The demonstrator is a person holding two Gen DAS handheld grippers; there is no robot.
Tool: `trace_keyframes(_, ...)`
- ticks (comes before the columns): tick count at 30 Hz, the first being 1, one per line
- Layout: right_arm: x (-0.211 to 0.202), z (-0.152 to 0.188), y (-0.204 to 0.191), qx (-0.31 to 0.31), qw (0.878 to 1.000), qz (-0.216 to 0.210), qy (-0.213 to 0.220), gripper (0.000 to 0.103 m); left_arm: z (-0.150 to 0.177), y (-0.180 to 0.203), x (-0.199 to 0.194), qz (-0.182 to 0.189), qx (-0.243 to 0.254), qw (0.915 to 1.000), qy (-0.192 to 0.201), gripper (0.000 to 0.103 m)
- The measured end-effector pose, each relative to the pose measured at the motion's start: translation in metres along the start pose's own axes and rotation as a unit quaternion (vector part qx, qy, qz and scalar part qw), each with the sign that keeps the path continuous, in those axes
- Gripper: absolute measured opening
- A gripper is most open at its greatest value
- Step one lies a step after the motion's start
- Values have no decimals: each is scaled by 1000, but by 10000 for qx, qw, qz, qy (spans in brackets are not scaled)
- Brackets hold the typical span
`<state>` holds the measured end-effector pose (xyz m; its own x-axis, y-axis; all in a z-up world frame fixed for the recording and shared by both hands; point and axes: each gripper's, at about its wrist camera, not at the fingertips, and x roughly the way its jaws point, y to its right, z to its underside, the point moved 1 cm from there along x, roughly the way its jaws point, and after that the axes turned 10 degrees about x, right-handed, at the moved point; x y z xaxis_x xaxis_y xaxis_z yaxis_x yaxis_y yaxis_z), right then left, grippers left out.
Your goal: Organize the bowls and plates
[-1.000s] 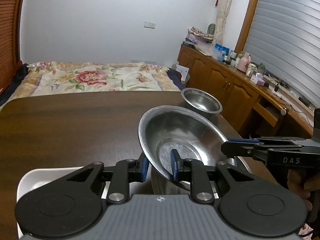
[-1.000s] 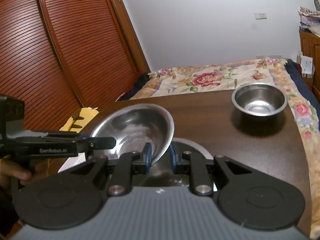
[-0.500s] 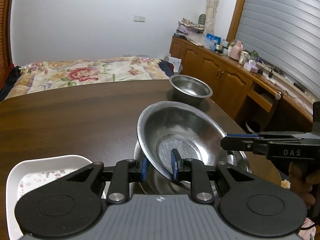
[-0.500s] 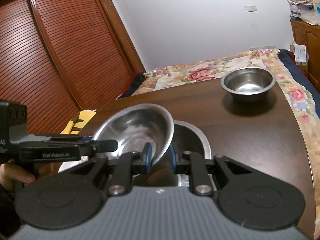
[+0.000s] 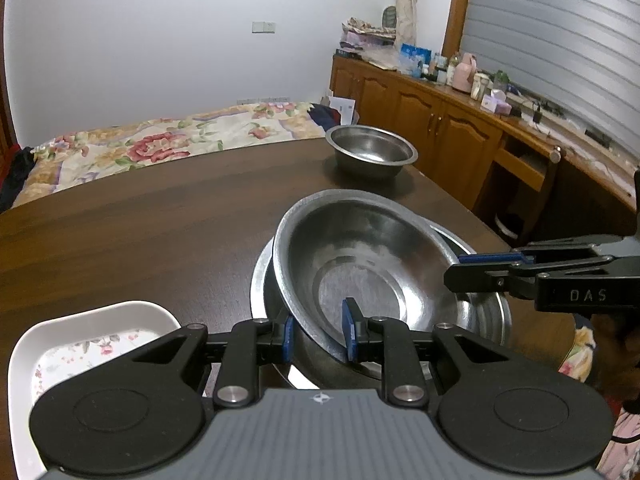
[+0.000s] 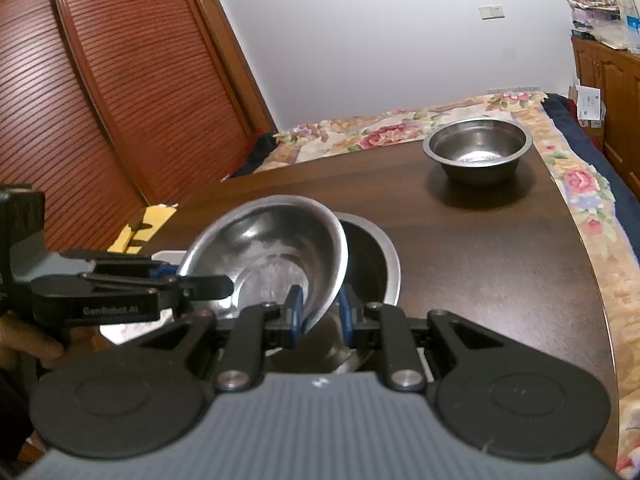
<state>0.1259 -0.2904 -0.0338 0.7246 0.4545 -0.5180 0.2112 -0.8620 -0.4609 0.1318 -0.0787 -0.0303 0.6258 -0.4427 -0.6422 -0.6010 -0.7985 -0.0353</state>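
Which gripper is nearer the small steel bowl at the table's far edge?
Right, I think. The small bowl sits ahead of the right gripper; the left gripper holds the shared bowl's opposite rim.

I see open tabletop (image 5: 132, 232) to the left and ahead of the stacked bowls (image 5: 360, 264). A small steel bowl (image 5: 372, 152) blocks the far right corner, and a white dish (image 5: 80, 344) crowds the near left edge.

tilted steel bowl (image 5: 360, 256) over nested bowl (image 5: 486, 320)
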Motion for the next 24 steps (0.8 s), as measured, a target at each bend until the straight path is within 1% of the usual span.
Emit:
trace_keyframes(4, 0, 2, -1, -135, 9998, 145, -12, 21, 1, 4, 5, -35, 203, 9997, -91, 27)
trace_keyframes(9, 0, 5, -13, -638, 9967, 510, -33, 21, 0, 7, 9, -50, 266, 9996, -106, 28)
trace_keyframes(12, 1, 3, -17, -843, 9943, 646, -87, 21, 1, 8, 11, -83, 340, 9993, -107, 28)
trace_keyframes(15, 2, 3, -22, -1106, 9906, 775, -207, 21, 3, 13, 12, -196, 511, 9984, -117, 28)
trace_keyframes(17, 5, 3, -26, -1297, 9875, 827, -338, 21, 3, 16, 14, -251, 608, 9978, -117, 28)
trace_keyframes(20, 8, 3, -30, -1480, 9838, 861, -526, 21, 3, 15, 15, -267, 594, 9978, -108, 28)
trace_keyframes(24, 8, 2, -31, -1499, 9833, 870, -557, 21, 5, 13, 14, -283, 540, 9981, -77, 28)
